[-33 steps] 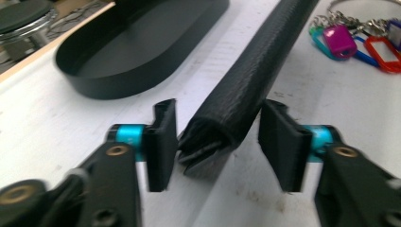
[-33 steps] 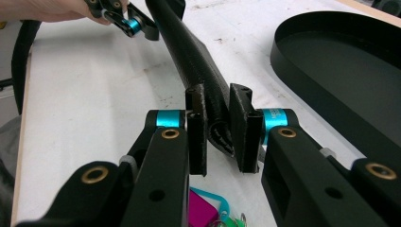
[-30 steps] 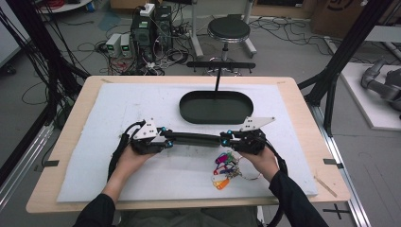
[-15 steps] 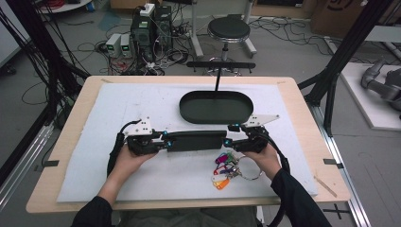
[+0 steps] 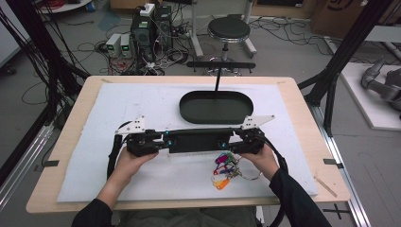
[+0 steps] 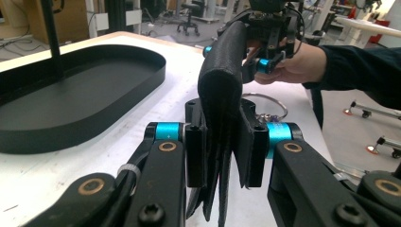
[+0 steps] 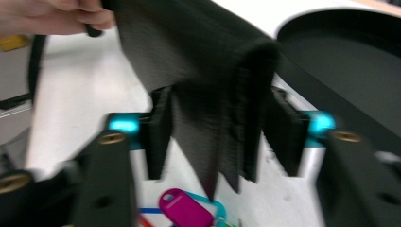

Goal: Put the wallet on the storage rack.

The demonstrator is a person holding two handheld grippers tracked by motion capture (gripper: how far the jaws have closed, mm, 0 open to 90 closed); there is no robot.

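High view: black pouch (image 5: 195,141), long and flat, held level between the two hand-held grippers, one at each end, just above the tabletop (image 5: 302,109). Left hand-held gripper (image 5: 163,142) clamped on the pouch's left end; right hand-held gripper (image 5: 226,142) clamped on the right end. The two-ended hold likely keeps the limp thing stretched and flat for carrying.

Left gripper view: jaws closed on the pouch (image 6: 222,109); folded layers hang down between them, the body runs away toward the other hand (image 6: 295,64).

Right gripper view: blurred, yet the jaws press both sides of the pouch (image 7: 208,85), several leaves drooping between.

Beyond both grippers, away from the person: black oval tray (image 5: 216,108), empty, a thin post rising from its far rim. Probably the pouch's destination, judging by size and line-up.

Below the right gripper, nearer the person: bunch of keys (image 5: 227,168) with coloured tags on the white mat (image 5: 118,104), apart from the pouch.
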